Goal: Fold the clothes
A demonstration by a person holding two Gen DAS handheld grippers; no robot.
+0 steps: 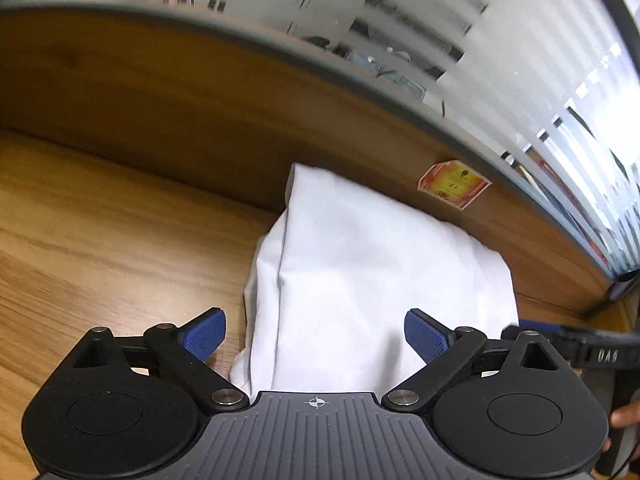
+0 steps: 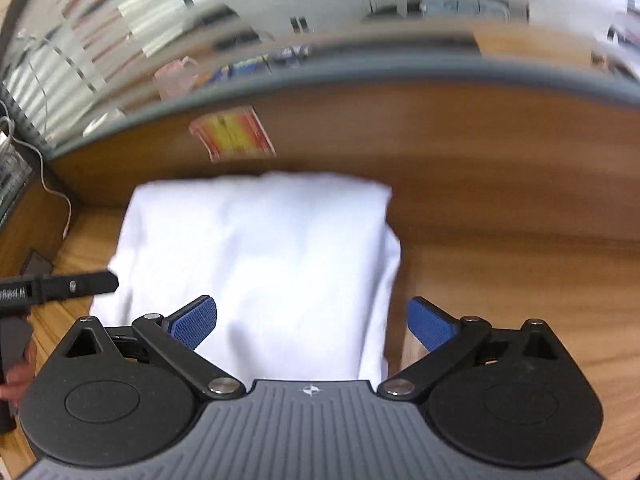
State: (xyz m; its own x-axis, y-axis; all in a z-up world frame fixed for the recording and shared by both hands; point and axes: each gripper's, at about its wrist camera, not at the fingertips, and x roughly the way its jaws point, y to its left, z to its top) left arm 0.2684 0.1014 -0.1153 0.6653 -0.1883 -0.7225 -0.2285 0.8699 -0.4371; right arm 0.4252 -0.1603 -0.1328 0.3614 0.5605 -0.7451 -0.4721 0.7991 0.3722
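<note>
- Left wrist view: the left gripper (image 1: pixel 316 334) has its jaws spread wide and holds nothing; the blue pads (image 1: pixel 206 336) stand apart on either side of the cloth's near end.
- The white garment (image 1: pixel 360 280) lies on the wooden table (image 1: pixel 100 240) as a compact layered rectangle, running from 6 o'clock toward 12 o'clock, its far end against the wooden partition (image 1: pixel 200 100). A seam runs along its 9 o'clock side, with a loose lower layer showing at 7 o'clock.
- A red and yellow sticker (image 1: pixel 454 186) sits on the partition at 2 o'clock of the garment.
- Right wrist view (blurred): the right gripper (image 2: pixel 312 322) is also wide open and empty. The garment (image 2: pixel 260 248) fills the centre; its 3 o'clock edge lies just inside the right-hand pad.
- The other tool's black finger (image 2: pixel 72 285) enters at 9 o'clock, near the garment's edge; contact cannot be determined.
- Progress assessment: the garment already lies folded into a neat block. Whether a further fold remains cannot be determined.
</note>
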